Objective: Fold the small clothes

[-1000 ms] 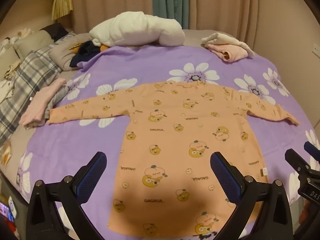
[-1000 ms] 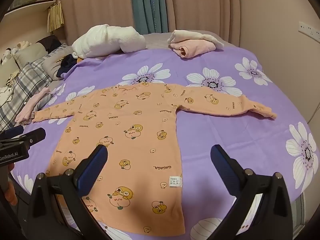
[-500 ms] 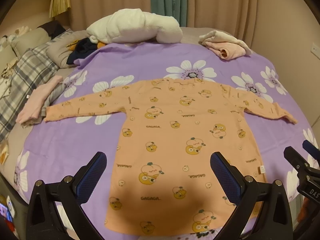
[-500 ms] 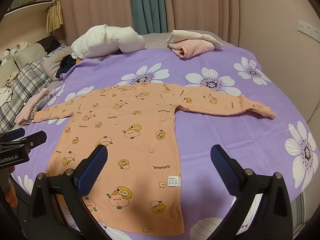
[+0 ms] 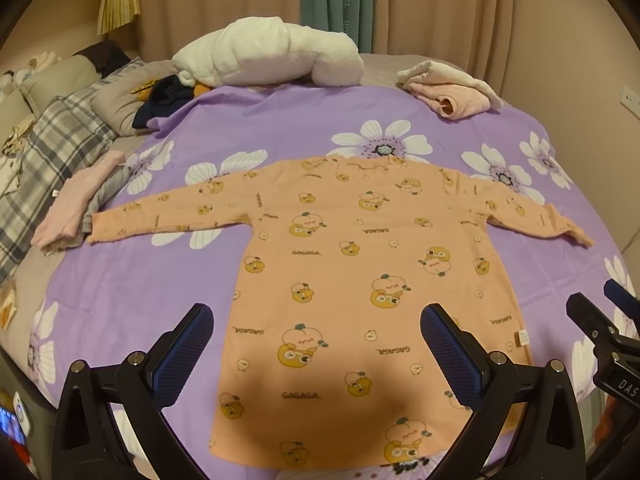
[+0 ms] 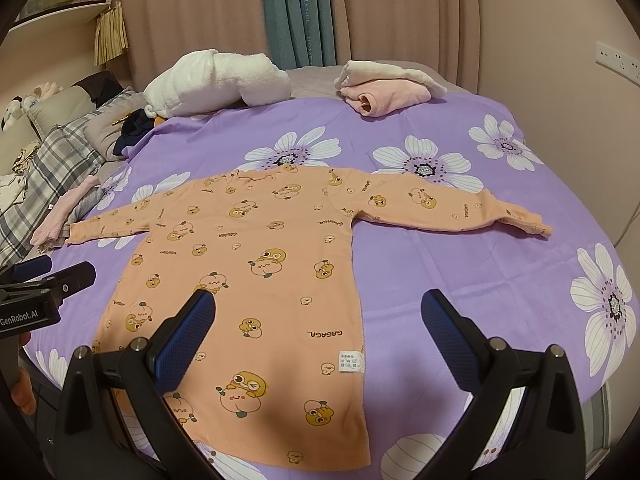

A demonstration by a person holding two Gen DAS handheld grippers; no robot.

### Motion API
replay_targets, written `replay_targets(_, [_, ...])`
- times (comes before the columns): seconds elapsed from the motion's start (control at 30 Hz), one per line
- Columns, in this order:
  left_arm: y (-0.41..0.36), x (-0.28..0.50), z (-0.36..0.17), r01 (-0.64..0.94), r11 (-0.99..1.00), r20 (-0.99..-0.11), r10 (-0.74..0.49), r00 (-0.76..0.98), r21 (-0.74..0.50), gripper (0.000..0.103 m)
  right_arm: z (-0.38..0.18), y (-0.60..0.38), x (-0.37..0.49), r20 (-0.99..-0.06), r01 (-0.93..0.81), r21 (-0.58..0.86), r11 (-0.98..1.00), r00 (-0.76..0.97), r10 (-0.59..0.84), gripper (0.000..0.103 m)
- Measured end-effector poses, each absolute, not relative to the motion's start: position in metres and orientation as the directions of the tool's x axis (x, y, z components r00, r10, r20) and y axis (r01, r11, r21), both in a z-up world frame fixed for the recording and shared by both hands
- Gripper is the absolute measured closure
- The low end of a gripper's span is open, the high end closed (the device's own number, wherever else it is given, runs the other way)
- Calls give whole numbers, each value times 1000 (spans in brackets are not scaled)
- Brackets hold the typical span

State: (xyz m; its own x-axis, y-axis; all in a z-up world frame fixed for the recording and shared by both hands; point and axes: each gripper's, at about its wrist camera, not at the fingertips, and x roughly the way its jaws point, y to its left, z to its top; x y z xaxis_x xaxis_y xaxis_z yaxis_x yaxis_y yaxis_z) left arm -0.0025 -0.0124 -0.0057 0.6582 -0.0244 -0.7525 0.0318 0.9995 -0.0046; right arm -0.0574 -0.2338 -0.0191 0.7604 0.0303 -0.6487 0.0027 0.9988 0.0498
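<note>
Both grippers are wide open and holding nothing right now. The left gripper [image 5: 316, 354] sits at the bottom of its frame with its pads spread over the lower half of the orange shirt [image 5: 360, 280], and the right gripper [image 6: 318, 340] hangs over the shirt's right edge, one pad above the fabric and the other above bare purple bedspread [image 6: 460, 260].

What's changed over the last second: not much on the shirt itself, it's lying just as flat as it was, sleeves out to both sides, neck pointing to the top of the frame, hem nearest me. But in the left view the whole shirt has slid down and shrunk a bit in frame, with more of the hem showing now, so I reckon I've pulled that gripper back and up a touch. The right view has barely shifted.

So I'd say the spreading-out part is done and no fold has been made yet. Next move is probably grabbing a sleeve or a side edge and bringing it across the middle. The left sleeve cuff ends right next to a pink cloth [image 5: 76, 204] at the left edge of the frame, so I'd want to pinch only the cuff there. White bundle [image 5: 272, 52] and the folded pink clothes [image 5: 452, 92] up top are well clear.
</note>
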Motion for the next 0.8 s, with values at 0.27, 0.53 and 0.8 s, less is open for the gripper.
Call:
replay_targets(0.27, [-13, -3, -4, 37, 999, -754, -30, 656, -8, 1, -17, -233, -58, -647, 0, 50, 999, 762, 32, 0])
replay_targets(0.53, [-13, -3, -3, 36, 999, -756, -30, 654, -9, 1, -16, -231, -59, -647, -1, 52, 999, 762, 35, 0])
replay_targets(0.8, [-14, -3, -2, 37, 999, -756, -32, 654, -10, 1, -17, -229, -61, -651, -4, 54, 999, 758, 38, 0])
